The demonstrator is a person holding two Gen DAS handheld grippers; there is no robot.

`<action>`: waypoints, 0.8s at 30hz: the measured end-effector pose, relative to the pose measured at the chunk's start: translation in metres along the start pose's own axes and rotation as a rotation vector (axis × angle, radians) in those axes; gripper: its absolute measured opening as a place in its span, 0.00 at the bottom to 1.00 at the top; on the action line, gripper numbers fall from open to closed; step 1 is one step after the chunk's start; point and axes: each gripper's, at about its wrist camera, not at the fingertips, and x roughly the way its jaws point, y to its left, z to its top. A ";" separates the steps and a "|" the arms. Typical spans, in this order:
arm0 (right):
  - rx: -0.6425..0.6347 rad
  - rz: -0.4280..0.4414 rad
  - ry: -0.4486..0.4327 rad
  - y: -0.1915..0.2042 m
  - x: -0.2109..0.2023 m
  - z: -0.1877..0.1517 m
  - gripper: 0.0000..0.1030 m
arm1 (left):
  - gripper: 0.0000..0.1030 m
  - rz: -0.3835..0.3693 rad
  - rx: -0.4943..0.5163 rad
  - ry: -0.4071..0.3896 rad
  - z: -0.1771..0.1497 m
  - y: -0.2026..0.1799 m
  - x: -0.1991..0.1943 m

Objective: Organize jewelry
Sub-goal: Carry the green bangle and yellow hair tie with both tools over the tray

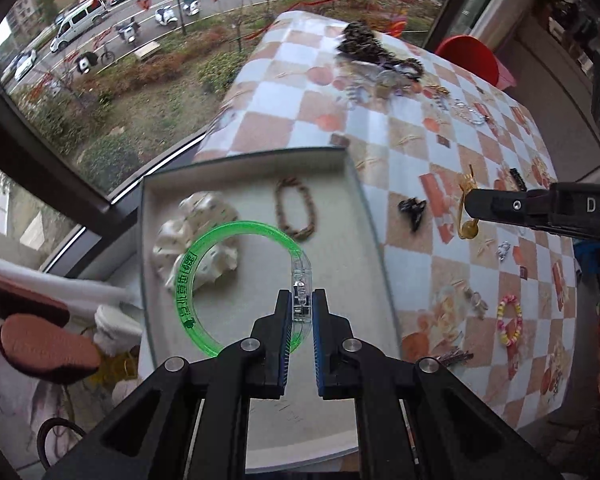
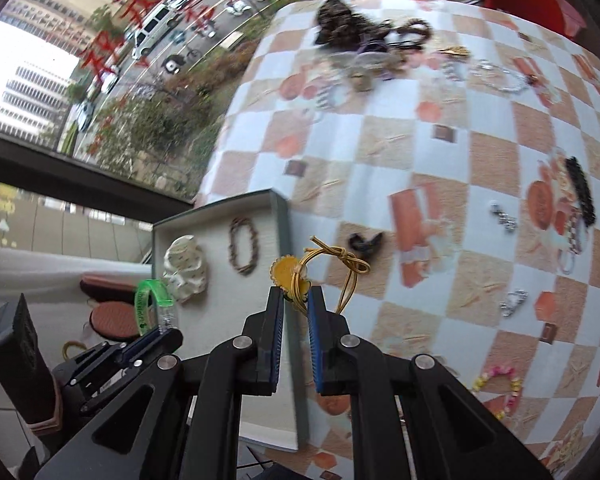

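Left wrist view: left gripper (image 1: 302, 300) jaws clamp a green bangle (image 1: 236, 280) above the tray (image 1: 352, 176) at centre. Right gripper (image 2: 296, 298) jaws pinch a yellow hair tie (image 2: 296, 276). Many pieces remain on the worktop (image 1: 440, 152).

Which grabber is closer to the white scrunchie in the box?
Left. The left gripper holds the green bangle over the tray, right above the white scrunchie. The right gripper, holding a yellow hair tie, is off past the tray's edge.
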 end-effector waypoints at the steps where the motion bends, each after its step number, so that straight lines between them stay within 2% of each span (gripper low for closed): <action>1: -0.014 0.005 0.010 0.007 0.005 0.000 0.13 | 0.13 0.007 -0.008 0.003 -0.003 0.005 0.001; 12: -0.101 0.023 0.128 0.059 0.069 0.002 0.13 | 0.13 0.088 -0.074 0.043 -0.024 0.040 0.031; 18: -0.119 0.007 0.181 0.070 0.105 0.008 0.13 | 0.13 0.112 -0.072 0.062 -0.025 0.045 0.053; 24: -0.134 -0.028 0.195 0.071 0.127 0.016 0.13 | 0.13 0.139 -0.060 0.075 -0.024 0.044 0.071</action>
